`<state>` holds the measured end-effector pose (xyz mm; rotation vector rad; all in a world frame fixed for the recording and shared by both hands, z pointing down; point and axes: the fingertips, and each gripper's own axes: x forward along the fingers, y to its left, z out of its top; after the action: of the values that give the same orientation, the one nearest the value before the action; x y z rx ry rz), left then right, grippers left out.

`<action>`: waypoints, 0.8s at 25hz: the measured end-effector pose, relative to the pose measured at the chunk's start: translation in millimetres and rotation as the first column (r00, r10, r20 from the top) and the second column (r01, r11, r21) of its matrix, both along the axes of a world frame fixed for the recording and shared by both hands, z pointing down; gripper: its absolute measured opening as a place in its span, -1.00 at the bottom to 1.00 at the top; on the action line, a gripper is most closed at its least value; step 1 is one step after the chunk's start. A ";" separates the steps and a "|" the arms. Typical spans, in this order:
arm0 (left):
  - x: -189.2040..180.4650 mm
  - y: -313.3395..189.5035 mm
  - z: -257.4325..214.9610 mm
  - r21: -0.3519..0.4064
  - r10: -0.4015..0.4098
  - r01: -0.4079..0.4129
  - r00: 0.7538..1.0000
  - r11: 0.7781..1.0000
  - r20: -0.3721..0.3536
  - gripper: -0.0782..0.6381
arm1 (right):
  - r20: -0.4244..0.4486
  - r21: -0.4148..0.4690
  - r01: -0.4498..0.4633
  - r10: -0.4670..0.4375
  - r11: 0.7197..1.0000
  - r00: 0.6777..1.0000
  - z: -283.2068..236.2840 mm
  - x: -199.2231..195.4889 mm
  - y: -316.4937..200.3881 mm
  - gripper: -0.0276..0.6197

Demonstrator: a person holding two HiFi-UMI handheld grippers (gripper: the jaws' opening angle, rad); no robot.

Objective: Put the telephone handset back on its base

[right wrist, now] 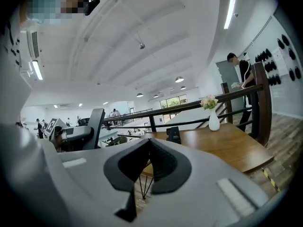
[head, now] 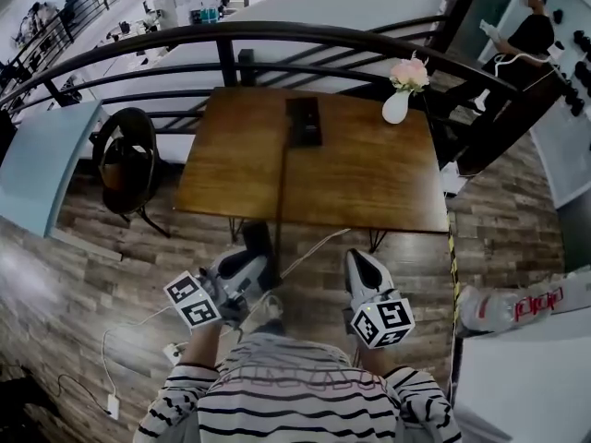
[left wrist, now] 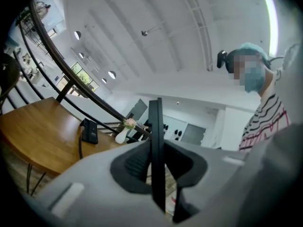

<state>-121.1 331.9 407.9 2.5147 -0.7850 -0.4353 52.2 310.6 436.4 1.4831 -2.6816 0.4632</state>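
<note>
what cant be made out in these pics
The thin black handset: the left gripper view shows only its narrow edge, and in the head view the left gripper covers most of it.
The black telephone base on the brown wooden table: too small in every view to see its cradle.

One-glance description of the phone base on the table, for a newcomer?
Find the wooden table before the curved black railing. At the middle of its far edge lies the phone base: a flat black rectangle, unlike the white vase with pink flowers at the far right corner.
</note>
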 end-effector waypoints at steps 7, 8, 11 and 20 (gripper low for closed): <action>-18.8 -67.7 -1.7 -0.009 0.050 -0.050 0.999 0.999 0.003 -0.57 | -0.003 0.000 -0.045 0.045 0.999 0.999 -2.4 -23.2 -62.8 -0.91; -22.3 -75.9 -1.0 -0.011 0.056 -0.056 0.998 0.998 0.003 -0.57 | -0.003 0.000 -0.051 0.051 0.999 0.999 -2.2 -26.9 -70.2 -0.91; -30.0 -99.6 1.5 -0.019 0.074 -0.074 0.997 0.997 0.006 -0.57 | -0.003 0.001 -0.073 0.073 0.997 0.997 -1.8 -34.1 -90.5 -0.91; -13.8 -159.8 6.1 -0.047 0.116 -0.116 0.993 0.992 0.000 -0.57 | -0.004 -0.017 -0.117 0.116 0.993 0.993 0.9 -17.0 -141.7 -0.91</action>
<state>-135.0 172.1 414.0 2.5024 -0.6379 -0.3697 35.2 169.0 437.3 1.6405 -2.5915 0.4878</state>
